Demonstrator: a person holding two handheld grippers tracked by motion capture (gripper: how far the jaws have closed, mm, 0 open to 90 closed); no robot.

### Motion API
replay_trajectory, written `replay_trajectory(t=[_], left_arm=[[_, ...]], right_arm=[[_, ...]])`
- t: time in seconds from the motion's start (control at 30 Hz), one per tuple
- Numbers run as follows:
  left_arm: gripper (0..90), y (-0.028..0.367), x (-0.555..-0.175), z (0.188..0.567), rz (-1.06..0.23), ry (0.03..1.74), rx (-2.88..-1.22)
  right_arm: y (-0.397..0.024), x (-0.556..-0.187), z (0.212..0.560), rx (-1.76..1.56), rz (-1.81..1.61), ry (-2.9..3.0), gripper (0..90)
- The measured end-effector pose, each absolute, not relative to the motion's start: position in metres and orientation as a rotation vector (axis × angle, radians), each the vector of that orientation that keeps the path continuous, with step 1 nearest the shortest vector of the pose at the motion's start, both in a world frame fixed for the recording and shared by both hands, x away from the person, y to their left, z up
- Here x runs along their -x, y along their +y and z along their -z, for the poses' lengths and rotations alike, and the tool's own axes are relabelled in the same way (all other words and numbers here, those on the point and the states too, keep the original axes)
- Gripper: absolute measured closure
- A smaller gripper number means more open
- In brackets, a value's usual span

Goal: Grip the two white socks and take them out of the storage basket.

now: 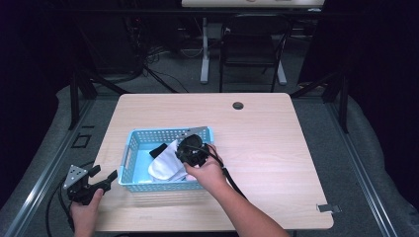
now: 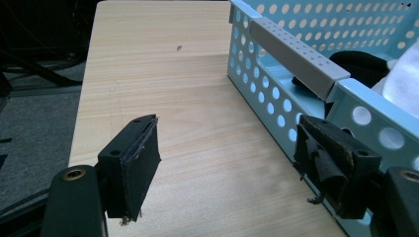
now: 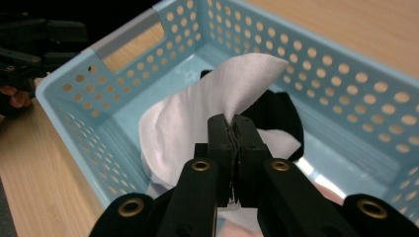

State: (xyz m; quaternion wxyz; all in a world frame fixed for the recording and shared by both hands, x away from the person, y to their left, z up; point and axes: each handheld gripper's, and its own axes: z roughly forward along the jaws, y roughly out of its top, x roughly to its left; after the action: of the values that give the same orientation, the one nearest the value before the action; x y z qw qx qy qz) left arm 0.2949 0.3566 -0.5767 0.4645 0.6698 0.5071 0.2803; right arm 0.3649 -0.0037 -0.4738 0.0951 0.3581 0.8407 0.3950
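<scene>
My right tool [image 3: 232, 123] is clamped tight on a fold of the white cloth [image 3: 197, 123], lifting it inside the blue basket [image 1: 133, 163] at centre frame. A black cloth [image 3: 281, 116] lies beneath. My left tool [image 1: 106, 177] sits wide open, empty, lower left on the bench [image 1: 267, 148].

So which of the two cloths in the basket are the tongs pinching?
The white cloth: the right tongs are shut on a fold of it, while the black cloth lies untouched beneath.

Lab-like recording space, dark curtains [image 1: 29, 59], floor cables [image 1: 148, 69], lone wooden table [image 1: 267, 148], metal chair [image 1: 252, 49]
</scene>
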Motion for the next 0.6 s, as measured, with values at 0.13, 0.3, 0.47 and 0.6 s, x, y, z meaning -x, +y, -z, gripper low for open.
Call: replay_trajectory(t=[0.13, 0.3, 0.47, 0.6], left_arm=[[25.2, 0.356, -0.295, 0.577, -0.689, 1.244, -1.648], [25.1, 0.356, -0.295, 0.577, -0.690, 1.244, -1.649], [25.1, 0.356, -0.295, 0.577, -0.691, 1.243, -1.651], [25.1, 0.356, -0.295, 0.577, -0.690, 1.243, -1.650]], right_arm=[[-0.005, -0.356, 0.465, -0.989, -1.236, 2.416, 88.2], [-0.008, -0.345, 0.455, -0.935, -1.321, 2.322, 88.2], [-0.013, -0.338, 0.447, -0.927, -1.429, 2.238, 88.2], [-0.018, -0.333, 0.441, -0.923, -1.486, 2.167, 88.2]])
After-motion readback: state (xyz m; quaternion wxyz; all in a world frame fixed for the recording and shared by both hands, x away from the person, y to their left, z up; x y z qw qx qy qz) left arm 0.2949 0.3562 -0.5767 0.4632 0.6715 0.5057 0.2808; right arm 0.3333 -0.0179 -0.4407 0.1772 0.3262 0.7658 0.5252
